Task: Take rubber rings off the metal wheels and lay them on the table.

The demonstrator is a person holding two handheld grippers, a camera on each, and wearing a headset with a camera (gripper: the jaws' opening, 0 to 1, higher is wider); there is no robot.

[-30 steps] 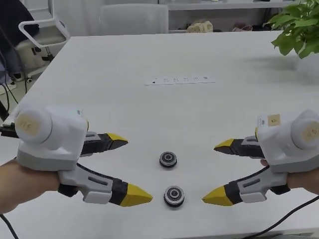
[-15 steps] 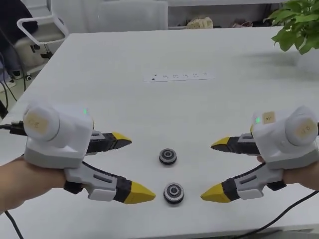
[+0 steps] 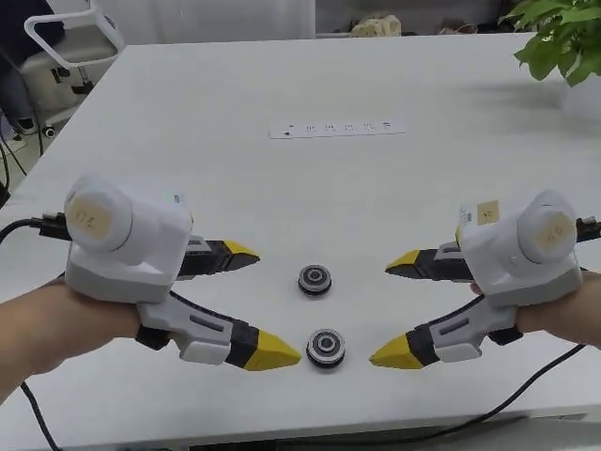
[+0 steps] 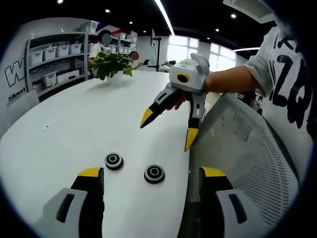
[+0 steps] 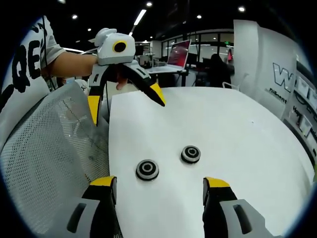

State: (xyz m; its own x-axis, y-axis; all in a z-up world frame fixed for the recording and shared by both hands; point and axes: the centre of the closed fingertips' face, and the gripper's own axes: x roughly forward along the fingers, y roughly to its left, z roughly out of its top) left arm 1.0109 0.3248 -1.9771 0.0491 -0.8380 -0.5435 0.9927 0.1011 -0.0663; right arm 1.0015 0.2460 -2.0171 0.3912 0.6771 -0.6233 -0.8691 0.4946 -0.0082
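Two small metal wheels with black rubber rings lie on the white table: the far wheel (image 3: 315,280) (image 4: 114,161) (image 5: 190,154) and the near wheel (image 3: 326,347) (image 4: 154,173) (image 5: 147,169) by the front edge. My left gripper (image 3: 268,303) (image 4: 146,177) (image 5: 126,101) hovers open just left of them, its lower yellow tip close to the near wheel. On the other side my right gripper (image 3: 392,308) (image 5: 160,187) (image 4: 168,131) is open too, facing the wheels. Nothing is held between either pair of jaws.
A white power strip (image 3: 337,129) lies flat in the table's middle, beyond the wheels. A green plant (image 3: 562,38) stands at the far right corner. A chair (image 3: 68,52) is at the far left. A mesh chair back (image 4: 237,158) sits below the table's front edge.
Both grippers have come inward toward the wheels, the left one more so. The head camera tilted down a little, so the table shifted up in view.
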